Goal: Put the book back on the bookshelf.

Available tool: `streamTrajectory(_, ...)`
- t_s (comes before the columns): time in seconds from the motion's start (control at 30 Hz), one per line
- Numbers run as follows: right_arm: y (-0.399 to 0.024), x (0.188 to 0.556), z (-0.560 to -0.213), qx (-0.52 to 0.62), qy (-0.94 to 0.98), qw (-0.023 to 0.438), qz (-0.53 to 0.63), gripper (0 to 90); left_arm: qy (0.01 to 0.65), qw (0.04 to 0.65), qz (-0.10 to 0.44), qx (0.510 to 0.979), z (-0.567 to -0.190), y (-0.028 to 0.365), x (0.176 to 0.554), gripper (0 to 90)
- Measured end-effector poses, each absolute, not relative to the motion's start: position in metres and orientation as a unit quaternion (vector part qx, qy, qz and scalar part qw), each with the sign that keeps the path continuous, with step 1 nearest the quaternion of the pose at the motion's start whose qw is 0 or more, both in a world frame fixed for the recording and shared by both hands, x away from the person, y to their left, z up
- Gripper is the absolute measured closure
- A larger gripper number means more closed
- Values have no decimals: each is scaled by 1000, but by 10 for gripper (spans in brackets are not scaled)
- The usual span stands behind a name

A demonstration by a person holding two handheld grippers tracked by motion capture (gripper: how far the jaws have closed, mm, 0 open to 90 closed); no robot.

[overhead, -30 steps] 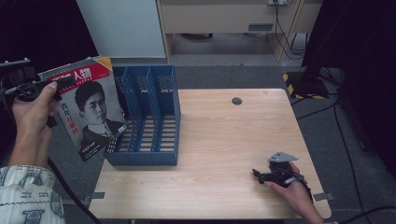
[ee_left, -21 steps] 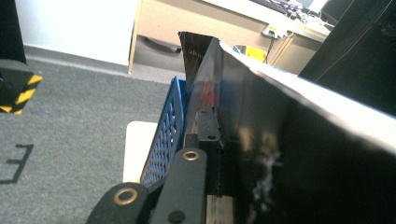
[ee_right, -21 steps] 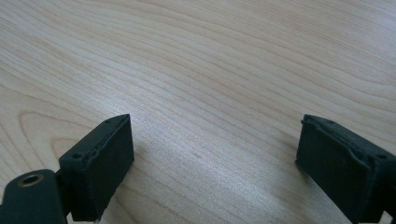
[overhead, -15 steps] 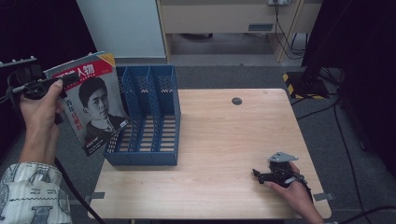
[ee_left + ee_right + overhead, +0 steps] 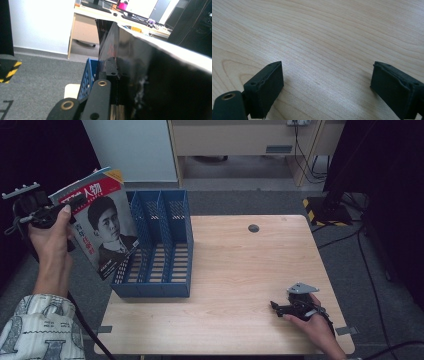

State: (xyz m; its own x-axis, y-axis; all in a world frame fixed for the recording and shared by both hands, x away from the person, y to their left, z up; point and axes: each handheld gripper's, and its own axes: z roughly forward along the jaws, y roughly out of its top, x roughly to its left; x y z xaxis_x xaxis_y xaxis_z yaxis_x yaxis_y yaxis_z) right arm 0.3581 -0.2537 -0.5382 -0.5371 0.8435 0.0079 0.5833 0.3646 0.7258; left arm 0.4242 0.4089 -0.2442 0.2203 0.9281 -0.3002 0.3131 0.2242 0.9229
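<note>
Magazine (image 5: 102, 227) clamped in left gripper (image 5: 70, 210) beside blue rack (image 5: 157, 245) (right gripper (image 5: 276, 307) gapes, empty).

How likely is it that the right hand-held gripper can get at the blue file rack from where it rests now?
Probably yes. The right hand-held gripper rests open near the table's front right, and bare wood lies between it and the blue file rack. The magazine is held off to the rack's far side.
</note>
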Motion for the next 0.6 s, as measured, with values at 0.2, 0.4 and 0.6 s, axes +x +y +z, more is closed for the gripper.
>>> streamTrajectory(0.2,-254,358,-538,443,805,186,348,113,550,556,289,552,-248,404,424,864)
streamTrajectory(0.4,-254,358,-538,444,804,186,348,113,543,565,303,542,-253,397,423,864)
streamTrajectory(0.6,-253,358,-538,445,804,185,348,113,536,579,305,533,-260,393,423,864)
